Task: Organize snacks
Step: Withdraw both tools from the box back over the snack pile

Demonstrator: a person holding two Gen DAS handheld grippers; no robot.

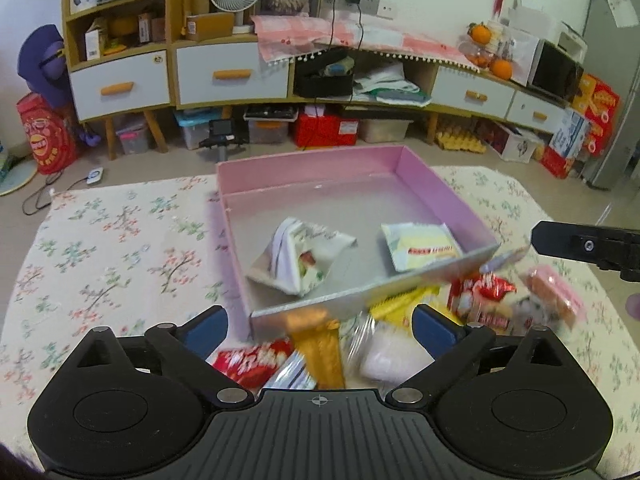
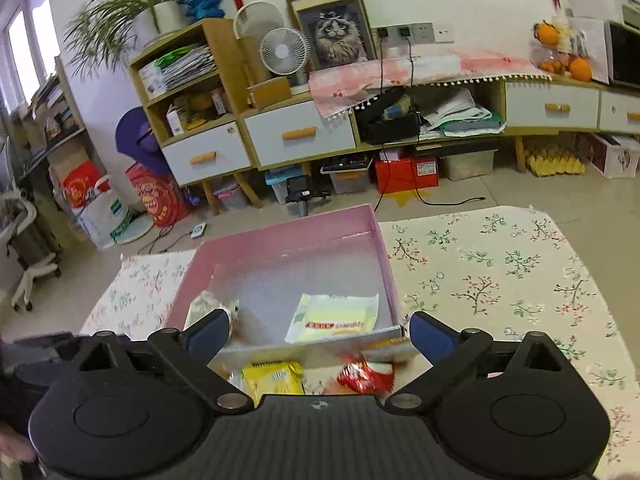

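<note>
Left wrist view: the left tongs (image 1: 320,326) stand spread wide above the near edge of a tabletop (image 1: 120,240) covered in a floral cloth, nothing between the blue pads. Ahead sits an open pink box (image 1: 436,184), set toward the far edge of the tabletop, its near wall silver. Inside lie two packets: a white crumpled snack bag (image 1: 300,256) near the middle of the floor and a pale yellow packet (image 1: 420,244) in the near right corner. Loose snacks lie heaped on the cloth just in front of the box's near wall: a red wrapper (image 1: 252,360), an orange packet (image 1: 316,344), a clear-wrapped white snack (image 1: 388,352), a yellow packet (image 1: 400,304), a red-and-white packet (image 1: 484,300) and a pink-wrapped cake (image 1: 552,292); several are blurred. One finger of the right tongs (image 1: 576,242) reaches in from the right edge of the frame, above that heap.

Right wrist view: the right tongs (image 2: 320,332) are likewise spread, holding nothing, poised over the box's near wall. The pink box (image 2: 280,232) holds the pale yellow packet (image 2: 336,318) near its near right corner and the white snack bag (image 2: 208,306) at the near left, partly behind a pad. Just before the box, on the cloth, lie the yellow packet (image 2: 272,378) and a red wrapper (image 2: 364,376). The tabletop (image 2: 500,280) stretches bare to the right.
</note>
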